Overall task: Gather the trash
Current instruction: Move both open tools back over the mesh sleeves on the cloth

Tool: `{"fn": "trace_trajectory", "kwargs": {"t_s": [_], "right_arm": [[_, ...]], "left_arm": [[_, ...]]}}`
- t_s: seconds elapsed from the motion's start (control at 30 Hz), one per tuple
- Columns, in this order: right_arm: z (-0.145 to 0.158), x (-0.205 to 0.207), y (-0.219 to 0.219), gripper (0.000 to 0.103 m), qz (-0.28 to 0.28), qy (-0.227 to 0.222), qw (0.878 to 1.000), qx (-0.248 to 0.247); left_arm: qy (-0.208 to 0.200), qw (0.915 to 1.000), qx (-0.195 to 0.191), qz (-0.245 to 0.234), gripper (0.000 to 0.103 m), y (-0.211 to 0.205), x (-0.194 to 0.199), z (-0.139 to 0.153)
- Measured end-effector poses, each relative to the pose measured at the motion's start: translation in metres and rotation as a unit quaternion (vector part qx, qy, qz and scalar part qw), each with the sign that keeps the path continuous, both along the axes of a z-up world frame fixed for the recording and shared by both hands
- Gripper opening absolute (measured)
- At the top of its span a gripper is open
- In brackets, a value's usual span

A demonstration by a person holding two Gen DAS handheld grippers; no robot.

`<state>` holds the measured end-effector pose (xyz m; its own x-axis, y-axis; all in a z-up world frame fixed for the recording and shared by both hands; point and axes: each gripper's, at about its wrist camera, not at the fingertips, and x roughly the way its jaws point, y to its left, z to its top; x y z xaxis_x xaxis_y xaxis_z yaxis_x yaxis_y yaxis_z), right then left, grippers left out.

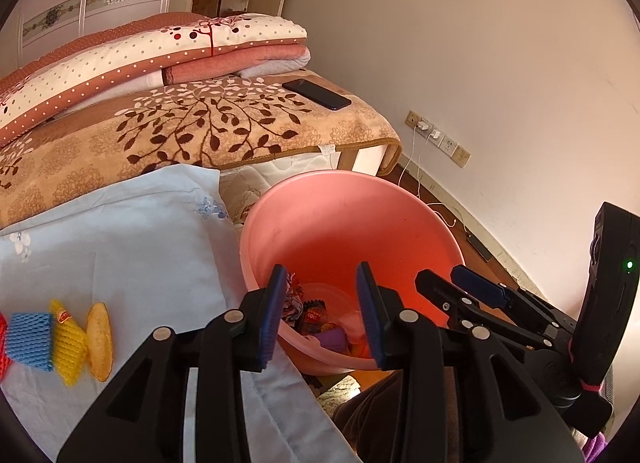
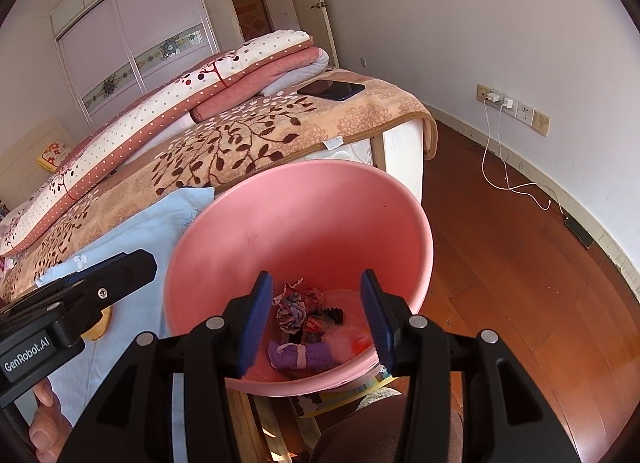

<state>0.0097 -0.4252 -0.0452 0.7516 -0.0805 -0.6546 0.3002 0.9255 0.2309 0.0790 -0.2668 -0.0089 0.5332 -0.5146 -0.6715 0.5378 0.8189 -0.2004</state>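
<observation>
- Nearest the left wrist camera, the left gripper (image 1: 322, 315) hangs over the near rim of the pink basin (image 1: 320, 199), its jaws wide apart with nothing between them.
- Inside the basin lies collected trash (image 1: 320, 321): crumpled paper, a dark wrapper, something purple.
- Left of the basin, on the pale blue cloth (image 1: 140, 231), four pieces are left: a blue foam net (image 1: 32, 341), a yellow foam net (image 1: 68, 345), a yellowish peel-like piece (image 1: 100, 341) and a red bit at the frame edge.
- Right of the basin, the right gripper (image 1: 452, 283) shows from the side.
- Beyond the basin a phone (image 1: 316, 94) lies on the bed.
- Closest in the right wrist view, the right gripper (image 2: 316, 327) also points into the basin (image 2: 304, 183), jaws parted and empty.
- At the basin bottom sit a paper ball (image 2: 296, 303), a wrapper (image 2: 320, 321) and a purple roll (image 2: 300, 357).
- Judging by this, the task is partly done: several pieces are binned, four remain on the cloth.
</observation>
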Motion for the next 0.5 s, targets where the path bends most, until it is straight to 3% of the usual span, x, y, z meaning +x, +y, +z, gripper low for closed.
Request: {"fn": "trace_trajectory", "kwargs": {"t_s": [0.5], "right_arm": [[0.017, -0.017, 0.031, 0.045, 0.035, -0.020, 0.999, -0.003]], "left_arm": [[-0.023, 0.9989, -0.005, 0.040, 0.036, 0.050, -0.017, 0.010]]}}
